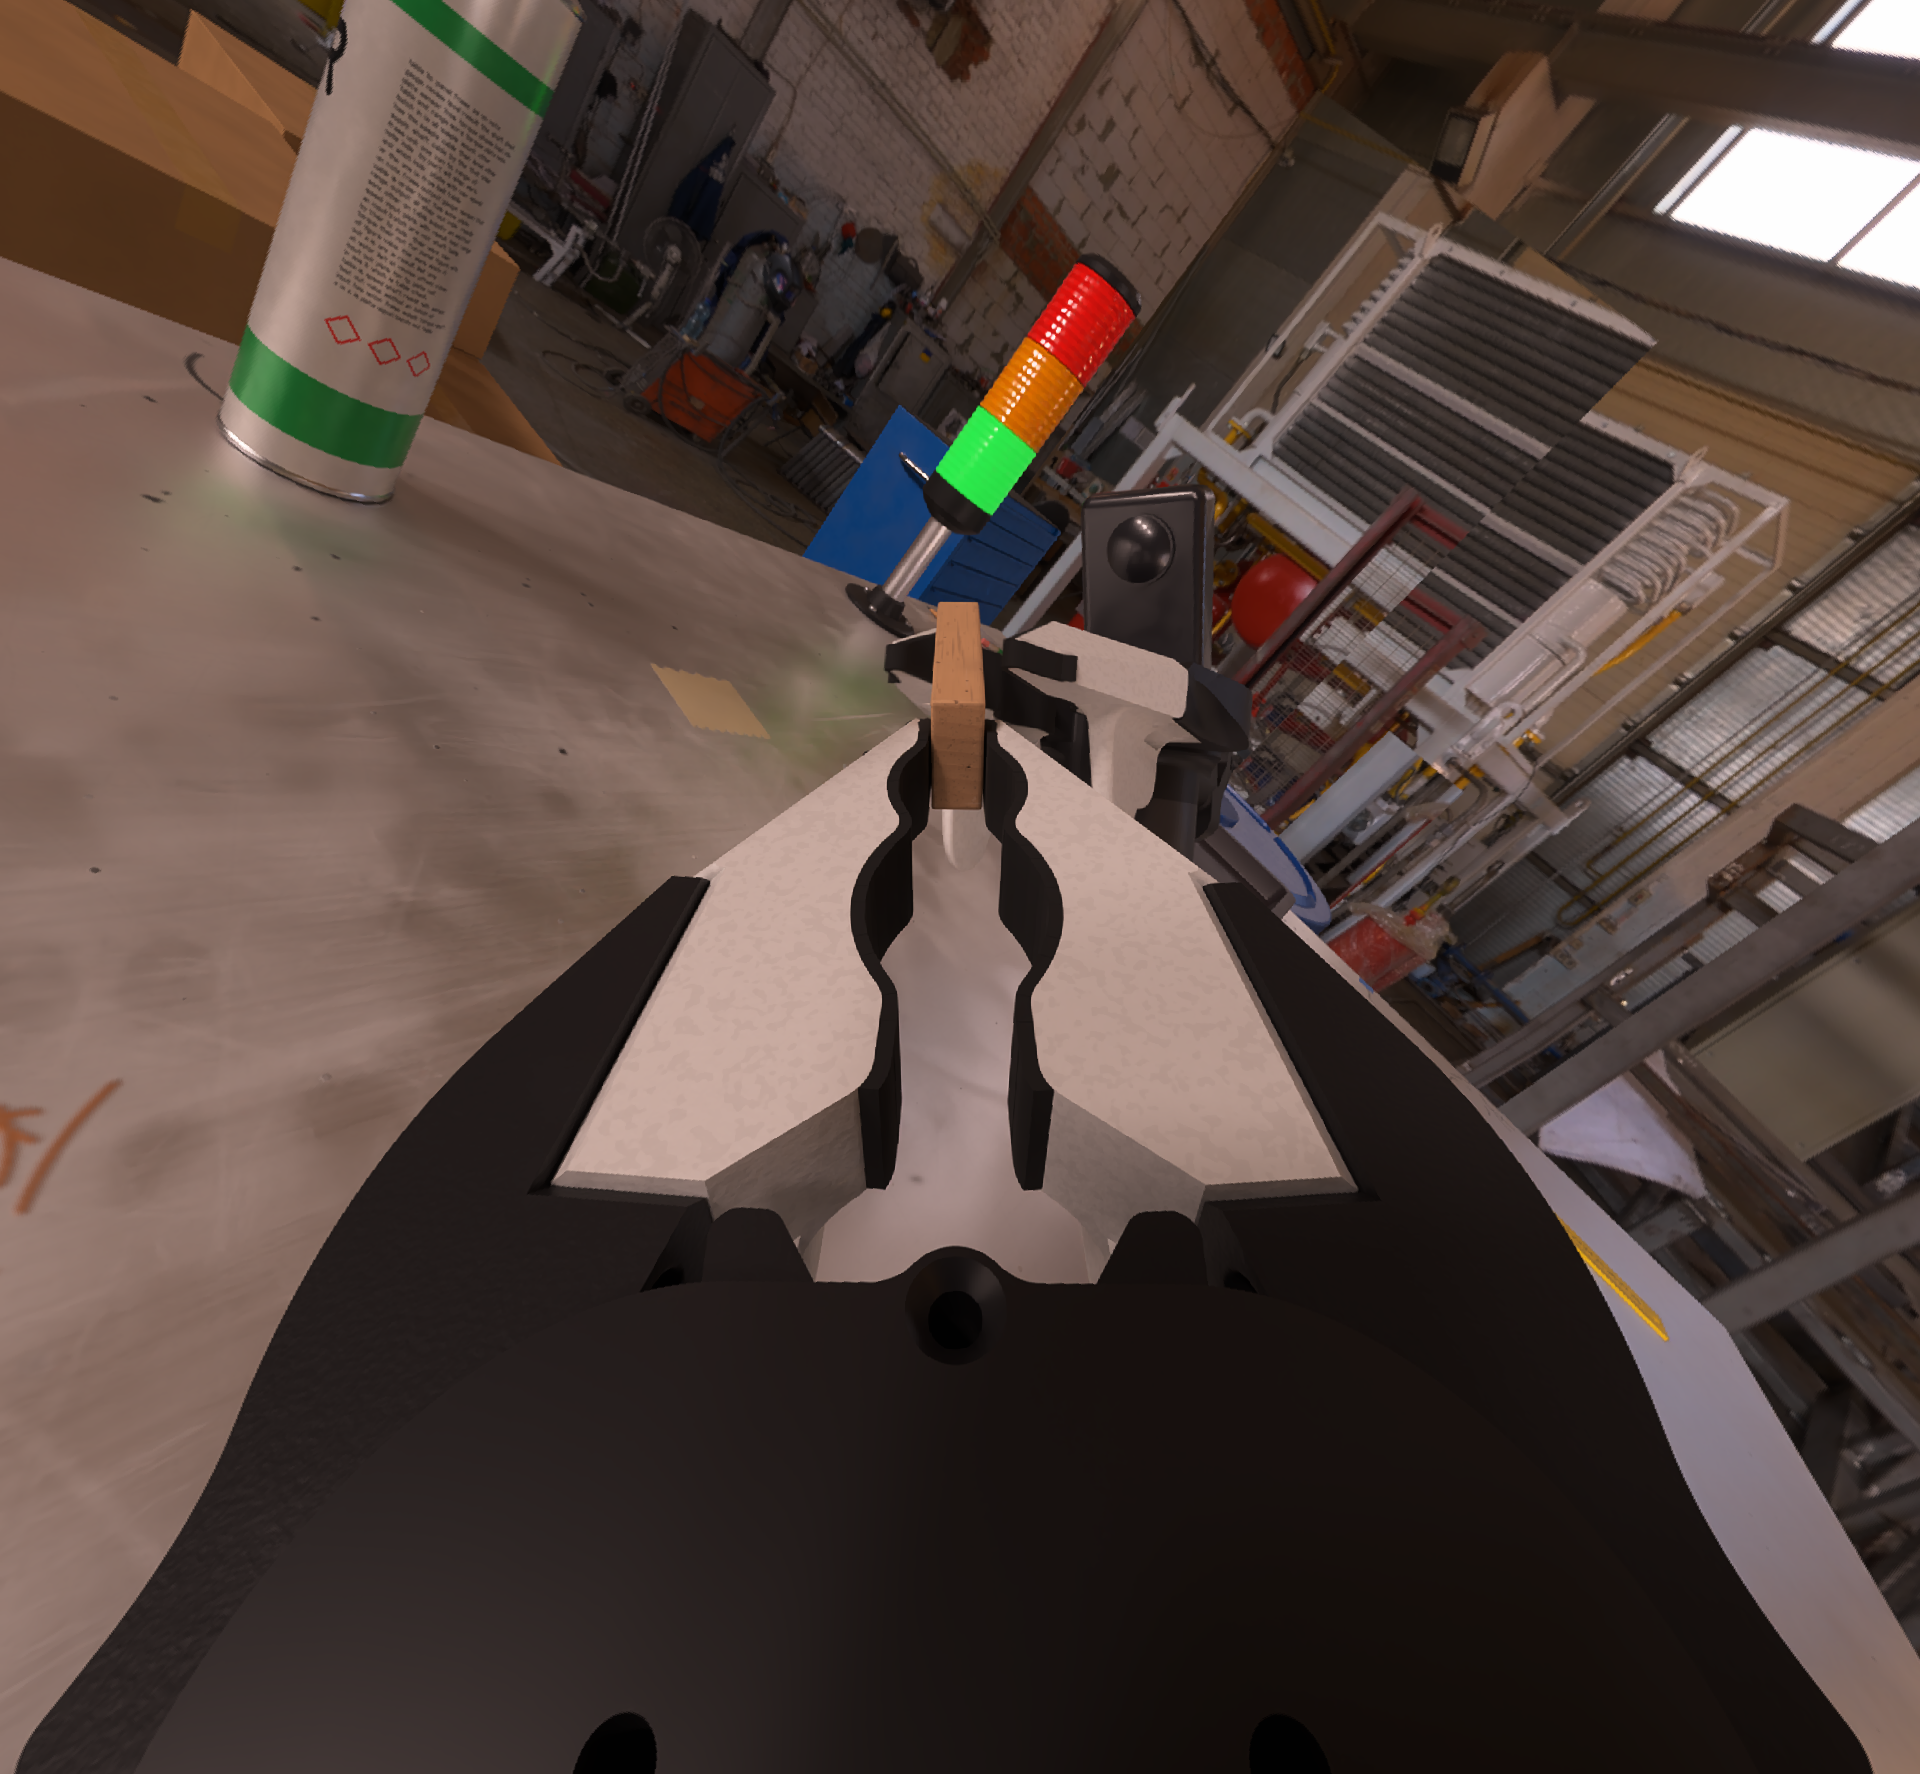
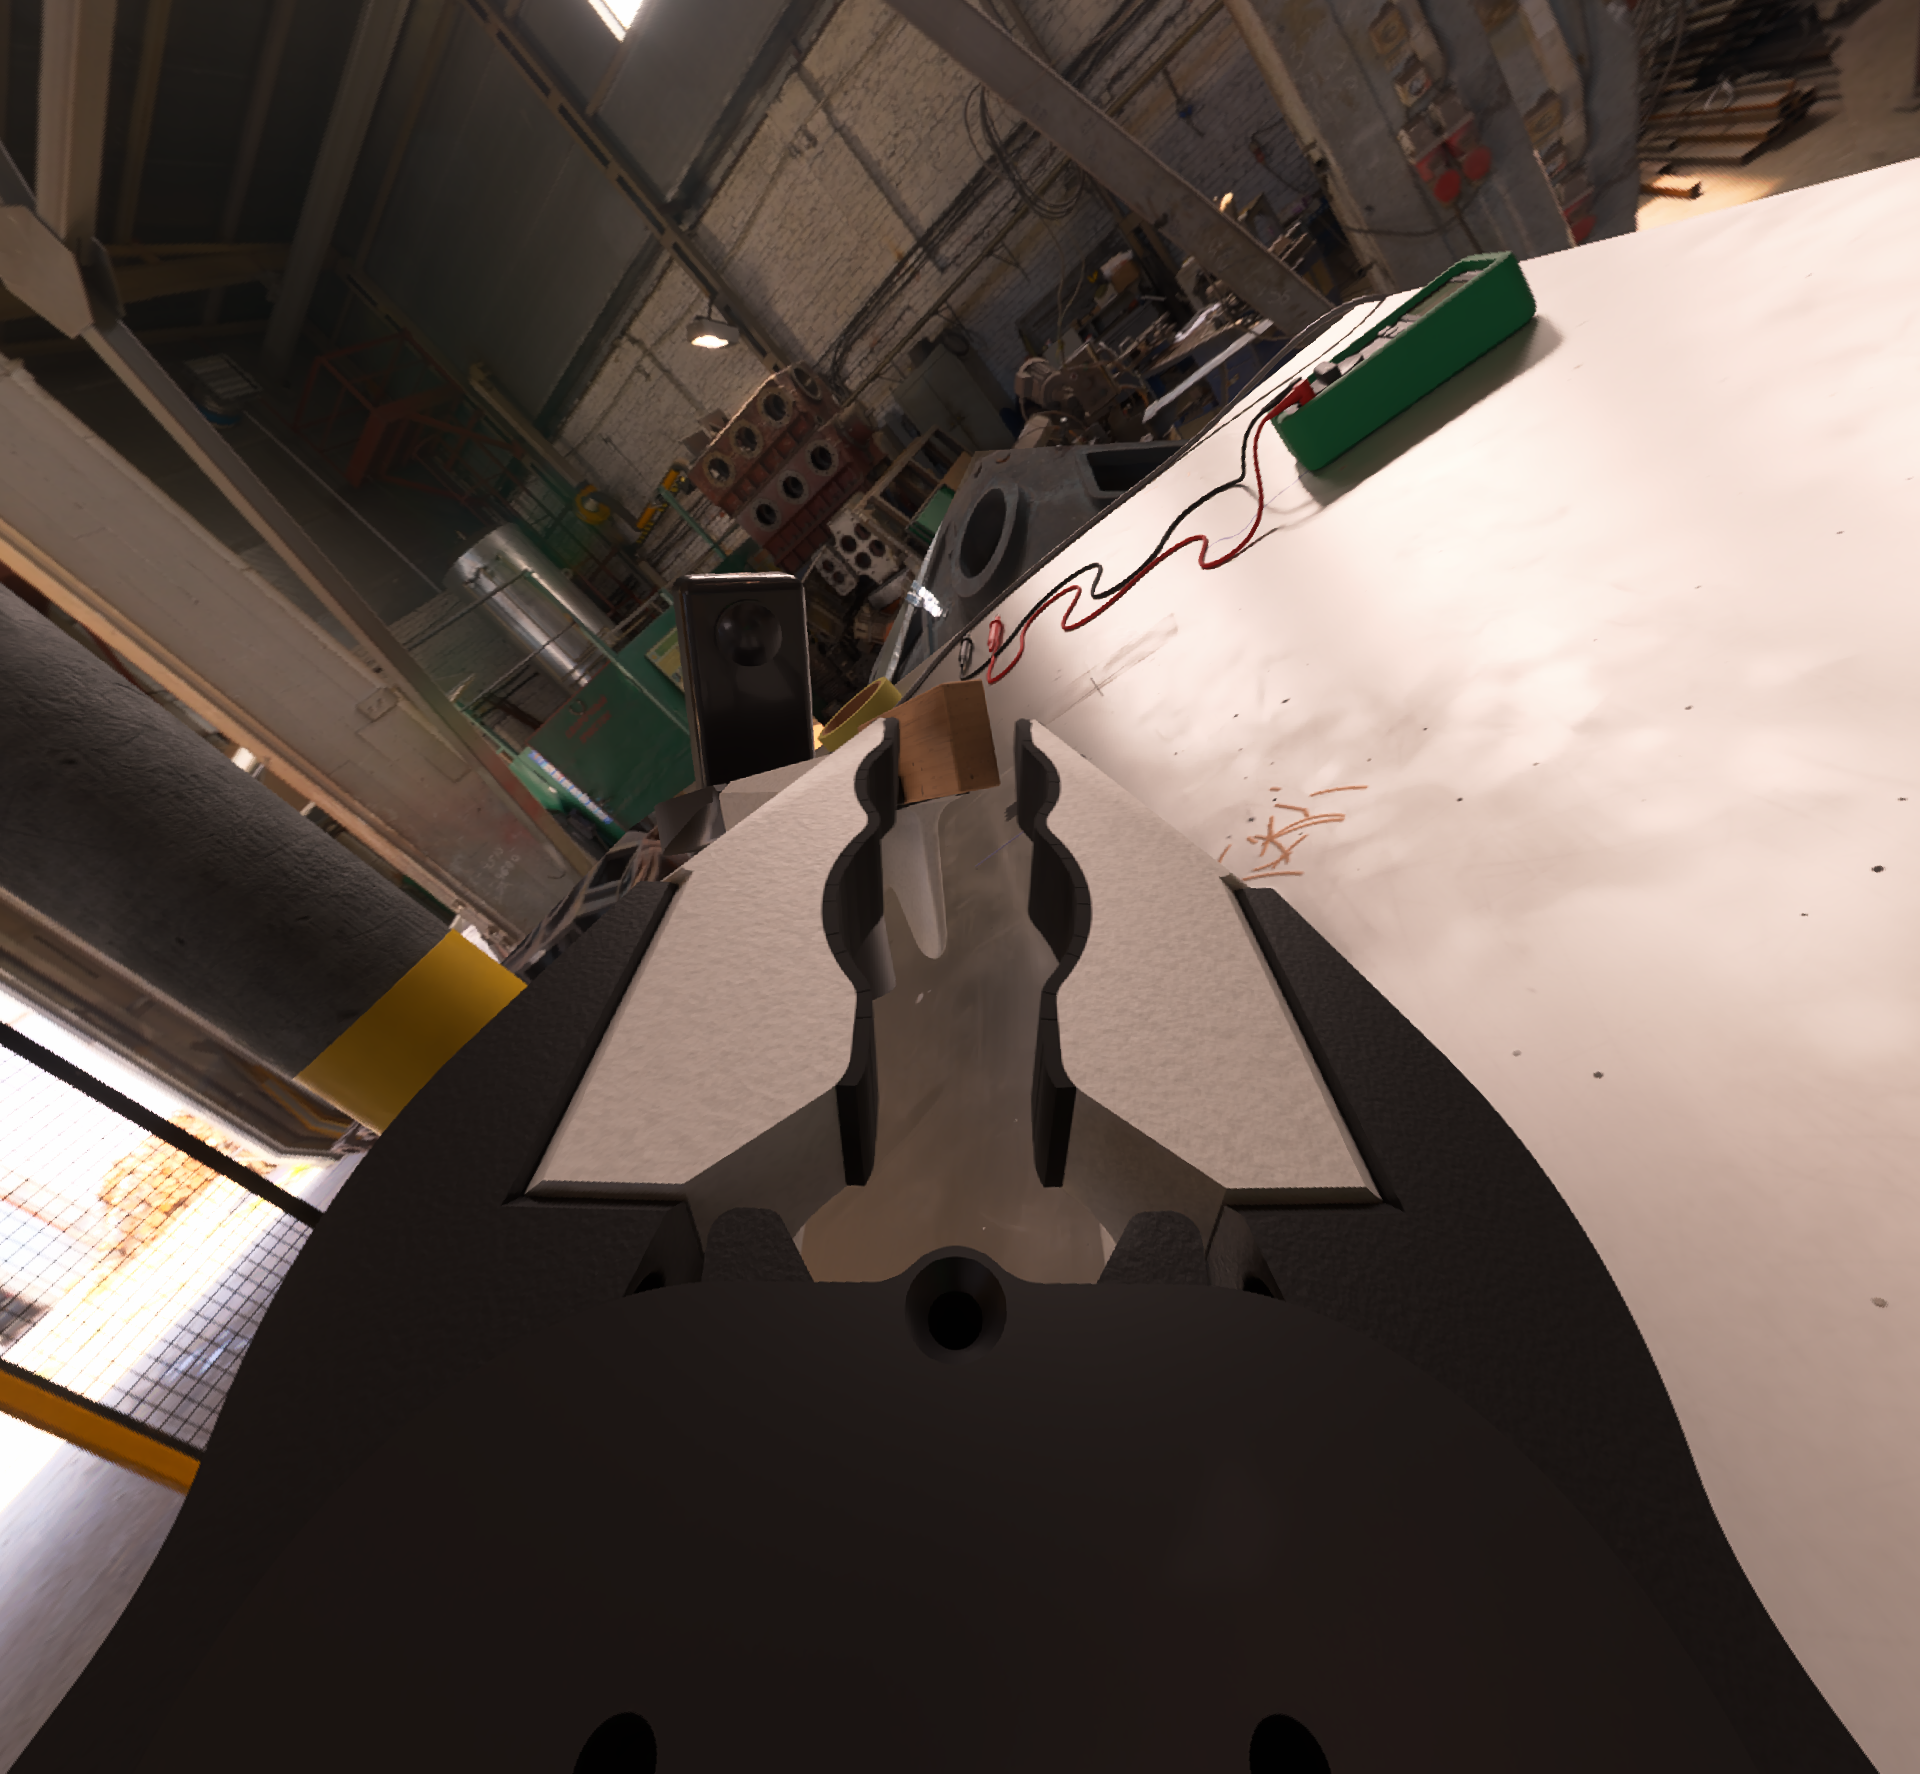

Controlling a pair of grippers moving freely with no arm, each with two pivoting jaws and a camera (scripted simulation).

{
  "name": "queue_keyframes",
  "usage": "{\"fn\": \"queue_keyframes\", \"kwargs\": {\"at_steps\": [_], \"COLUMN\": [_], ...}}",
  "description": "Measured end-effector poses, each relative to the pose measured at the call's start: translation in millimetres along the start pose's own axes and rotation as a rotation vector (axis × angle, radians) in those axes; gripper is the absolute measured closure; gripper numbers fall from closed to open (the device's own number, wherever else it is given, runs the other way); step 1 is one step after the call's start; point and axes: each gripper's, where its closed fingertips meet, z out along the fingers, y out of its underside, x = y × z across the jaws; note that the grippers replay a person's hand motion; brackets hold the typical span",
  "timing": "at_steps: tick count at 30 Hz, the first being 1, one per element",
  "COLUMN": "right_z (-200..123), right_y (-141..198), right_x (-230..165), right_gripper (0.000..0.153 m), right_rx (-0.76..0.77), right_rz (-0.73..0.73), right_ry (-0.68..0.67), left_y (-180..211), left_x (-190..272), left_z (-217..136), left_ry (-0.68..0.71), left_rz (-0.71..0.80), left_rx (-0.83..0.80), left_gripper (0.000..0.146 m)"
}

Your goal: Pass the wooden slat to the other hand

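The wooden slat [image 1: 956, 716] is a short light-brown bar held in the air above the table. My left gripper [image 1: 956, 737] is shut on its near end, with both fingertips pressed against it. My right gripper [image 1: 971, 662] faces it from beyond, its fingers on either side of the slat's far end. In the right wrist view, the slat's end [image 2: 940, 748] sits between the tips of my right gripper [image 2: 956, 737]. It touches the left finger, and a gap shows at the right finger. The left gripper's black camera housing [image 2: 743, 675] shows behind.
A tall white spray can with green bands [image 1: 395, 197] and a cardboard box [image 1: 104, 197] stand on the grey table [image 1: 312, 789]. A red-amber-green signal tower [image 1: 1029, 394] stands at the table's edge. A green meter [image 2: 1403, 374] with red and black leads [image 2: 1143, 561] and a yellow tape roll [image 2: 857, 711] lie farther off.
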Motion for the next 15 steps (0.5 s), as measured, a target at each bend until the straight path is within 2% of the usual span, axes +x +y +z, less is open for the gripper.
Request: {"fn": "queue_keyframes", "kwargs": {"at_steps": [5, 15], "right_z": [2.5, 1.1], "right_y": [4.3, 1.1], "right_x": [0.5, -3.5], "right_gripper": [0.115, 0.115], "right_rx": [-0.028, -0.005], "right_rz": [0.004, 0.011], "right_ry": [0.012, -0.04], "left_y": [1.3, -0.2], "left_x": [3.1, 6.2], "left_z": [2.1, 3.8], "left_ry": [0.024, 0.085], "left_rz": [-0.026, -0.103], "left_rx": [0.022, 0.034], "left_gripper": [0.137, 0.137]}}
